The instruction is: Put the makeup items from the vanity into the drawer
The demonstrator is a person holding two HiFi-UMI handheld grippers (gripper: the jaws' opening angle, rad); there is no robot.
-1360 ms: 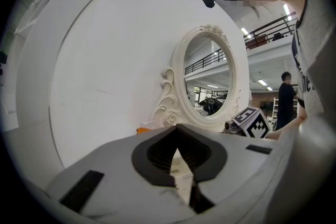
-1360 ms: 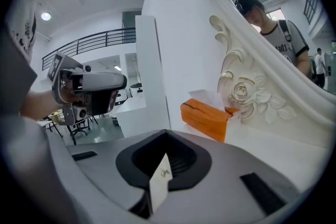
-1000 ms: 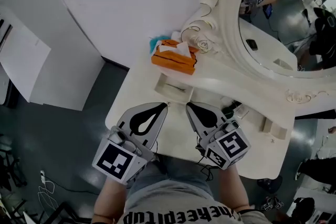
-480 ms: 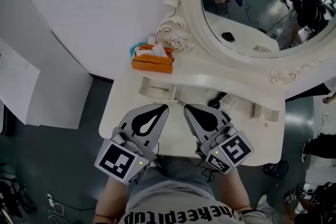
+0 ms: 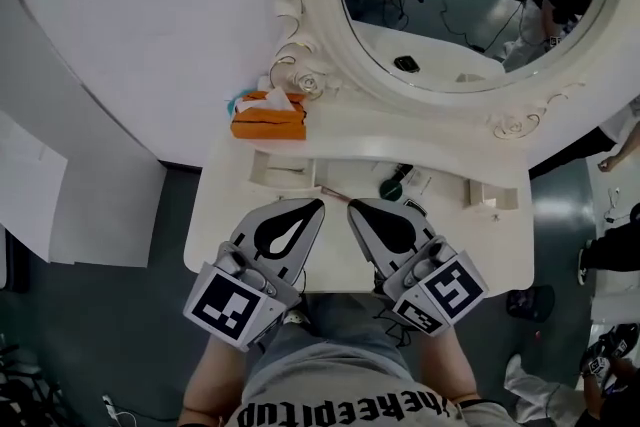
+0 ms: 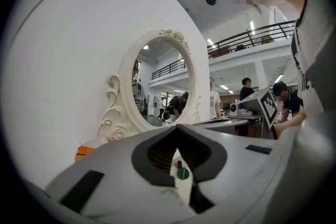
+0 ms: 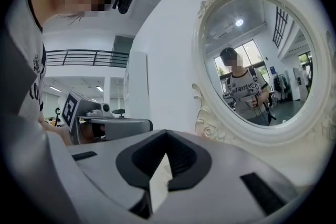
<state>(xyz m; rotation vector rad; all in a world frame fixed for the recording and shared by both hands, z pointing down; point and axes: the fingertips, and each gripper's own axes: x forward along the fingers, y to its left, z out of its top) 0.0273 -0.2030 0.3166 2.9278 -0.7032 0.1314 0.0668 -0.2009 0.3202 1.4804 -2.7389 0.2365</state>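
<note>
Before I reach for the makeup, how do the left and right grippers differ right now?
The left gripper is over bare tabletop; the right gripper is nearer the green-capped item. The left gripper's view shows that green cap through the gap behind its tips; the right gripper's view shows only white surface there. Both are shut, empty, and angled toward each other.

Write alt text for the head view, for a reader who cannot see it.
Seen from above, a person holds the left gripper and right gripper, both shut and empty, over the front of a white vanity. Beyond them are small makeup items, an orange tissue box and an oval mirror.
</note>
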